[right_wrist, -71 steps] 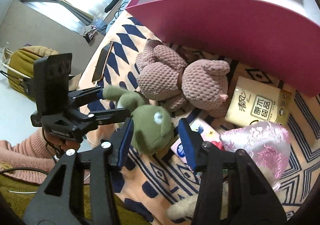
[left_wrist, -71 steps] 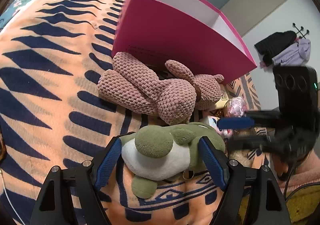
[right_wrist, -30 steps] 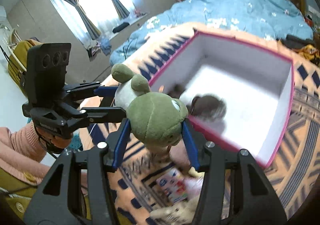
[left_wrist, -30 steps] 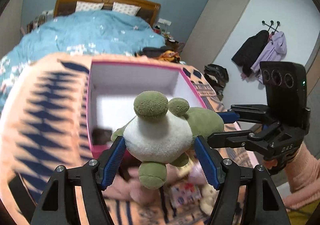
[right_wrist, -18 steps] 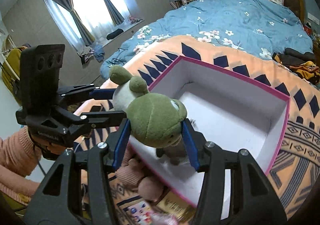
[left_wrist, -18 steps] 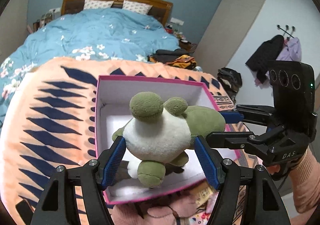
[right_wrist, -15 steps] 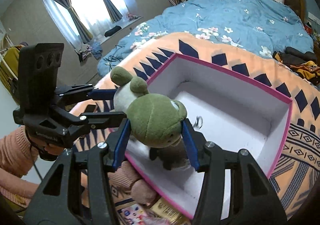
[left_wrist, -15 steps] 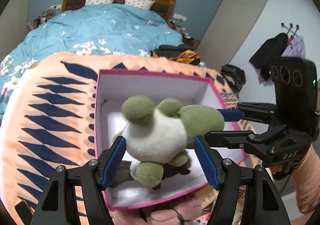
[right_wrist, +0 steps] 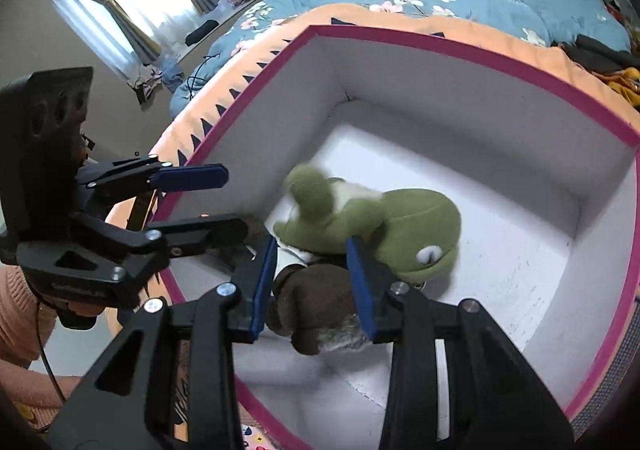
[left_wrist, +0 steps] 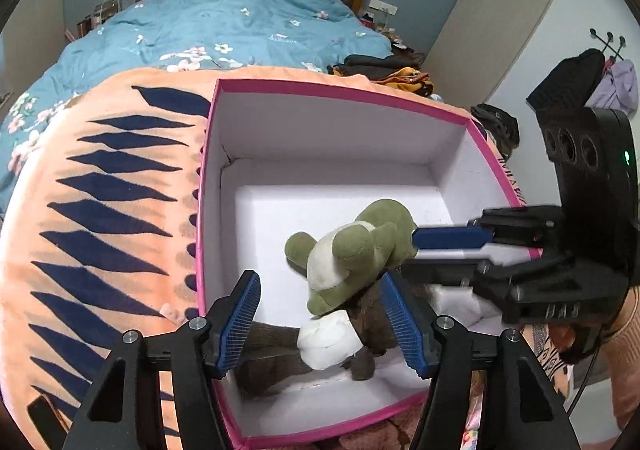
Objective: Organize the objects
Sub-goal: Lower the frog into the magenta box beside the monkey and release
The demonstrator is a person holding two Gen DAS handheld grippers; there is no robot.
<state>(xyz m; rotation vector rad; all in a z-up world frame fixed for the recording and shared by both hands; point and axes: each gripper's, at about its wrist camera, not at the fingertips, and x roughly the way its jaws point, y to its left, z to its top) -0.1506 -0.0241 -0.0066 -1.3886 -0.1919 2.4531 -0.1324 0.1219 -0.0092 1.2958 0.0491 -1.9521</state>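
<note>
The green frog plush (left_wrist: 360, 250) lies in the pink box (left_wrist: 344, 91) just ahead of both wide-open hand-held grippers, left (left_wrist: 320, 324) and right (right_wrist: 314, 286), its long axis pointing toward the right one.

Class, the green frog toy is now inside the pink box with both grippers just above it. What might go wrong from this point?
1. The frog toy rests on a brown plush toy and looks tilted, so it may roll.
2. Both open grippers, left and right, hang close over it; lifting out could snag it.
3. The grippers crowd one corner of the box and may bump each other or its wall.
</note>
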